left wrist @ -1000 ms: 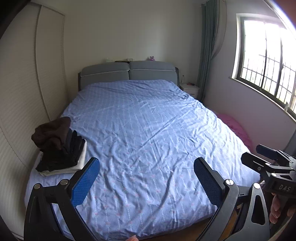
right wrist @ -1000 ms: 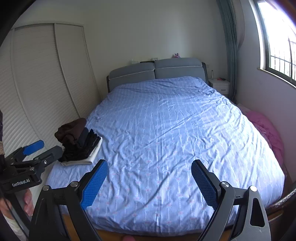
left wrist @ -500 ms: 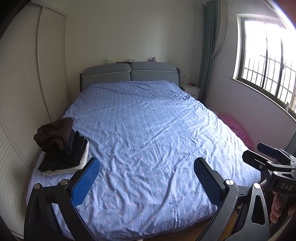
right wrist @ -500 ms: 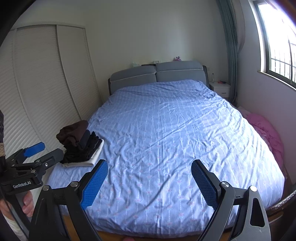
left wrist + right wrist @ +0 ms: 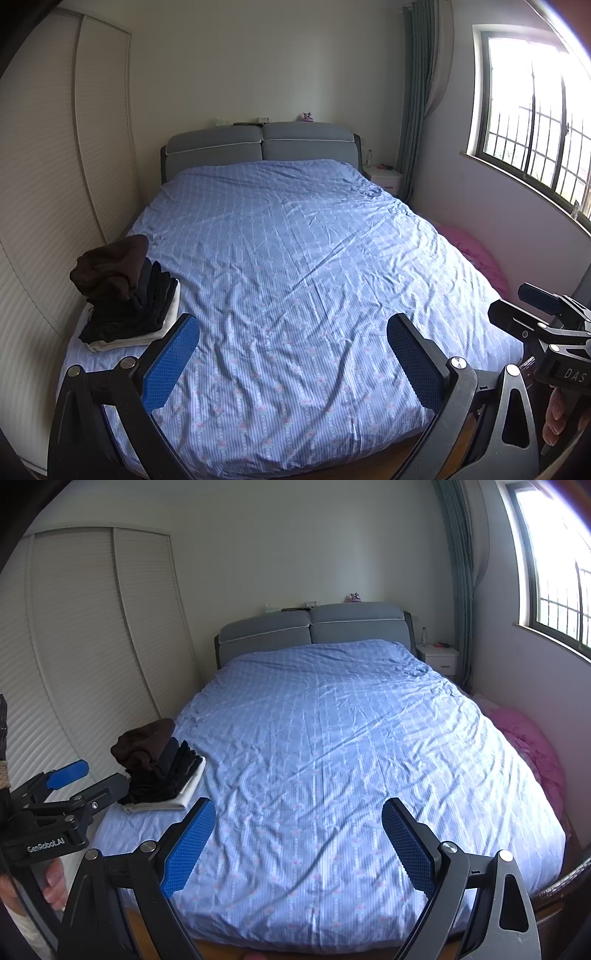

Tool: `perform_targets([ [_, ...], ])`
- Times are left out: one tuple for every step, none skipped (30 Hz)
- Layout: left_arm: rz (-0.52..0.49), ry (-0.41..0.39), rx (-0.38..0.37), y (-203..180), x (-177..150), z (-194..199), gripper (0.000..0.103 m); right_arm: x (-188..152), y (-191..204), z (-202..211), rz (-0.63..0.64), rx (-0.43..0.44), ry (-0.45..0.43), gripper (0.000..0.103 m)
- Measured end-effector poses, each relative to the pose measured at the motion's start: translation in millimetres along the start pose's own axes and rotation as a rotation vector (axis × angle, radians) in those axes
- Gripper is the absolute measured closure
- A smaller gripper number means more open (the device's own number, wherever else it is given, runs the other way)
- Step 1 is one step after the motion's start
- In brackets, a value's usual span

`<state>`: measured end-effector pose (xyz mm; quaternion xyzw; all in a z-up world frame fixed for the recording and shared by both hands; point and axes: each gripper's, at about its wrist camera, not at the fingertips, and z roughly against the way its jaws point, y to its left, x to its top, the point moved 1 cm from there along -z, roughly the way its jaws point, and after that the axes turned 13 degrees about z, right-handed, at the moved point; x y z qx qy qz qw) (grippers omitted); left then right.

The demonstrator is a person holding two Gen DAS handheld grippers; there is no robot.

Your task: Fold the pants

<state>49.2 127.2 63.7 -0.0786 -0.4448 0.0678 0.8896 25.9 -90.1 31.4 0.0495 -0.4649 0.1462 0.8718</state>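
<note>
1. Both tools are held at the foot of the bed [image 5: 295, 258], pointed toward the headboard. The left gripper [image 5: 291, 354] is seen with its blue pads spread wide and nothing between them; the right gripper [image 5: 297, 838] is likewise spread wide and empty.

2. The only clothing on the bed is a pile [image 5: 125, 295] at the near left corner: dark, neatly folded pieces stacked on a white one, with a brown garment [image 5: 110, 267] bunched loosely on top. Which pieces are pants cannot be told.

3. No garment is spread on the middle of the bed. This fits either a pile of finished folds or a pile still to be drawn from; the loose brown piece leans toward the latter, but it is not settled.

4. The pile lies left of and ahead of both tools. In the left view it sits just beyond the left pad; in the right view it is well left of the pads. The left gripper is judged nearer.

5. The pile's long axis runs roughly toward the headboard.
</note>
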Motion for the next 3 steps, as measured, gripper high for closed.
perform_targets([
  [0.002,0.0,-0.001,0.7,0.2,0.3,0.0,0.7,-1.3,0.0,0.0,0.001,0.001,0.011],
  [0.003,0.001,0.0,1.2,0.7,0.0,0.0,0.8,-1.6,0.4,-0.001,-0.001,0.0,0.011],
  [0.001,0.0,0.0,1.1,0.9,-0.1,0.0,1.2,-2.6,0.5,0.0,0.0,-0.001,0.011],
])
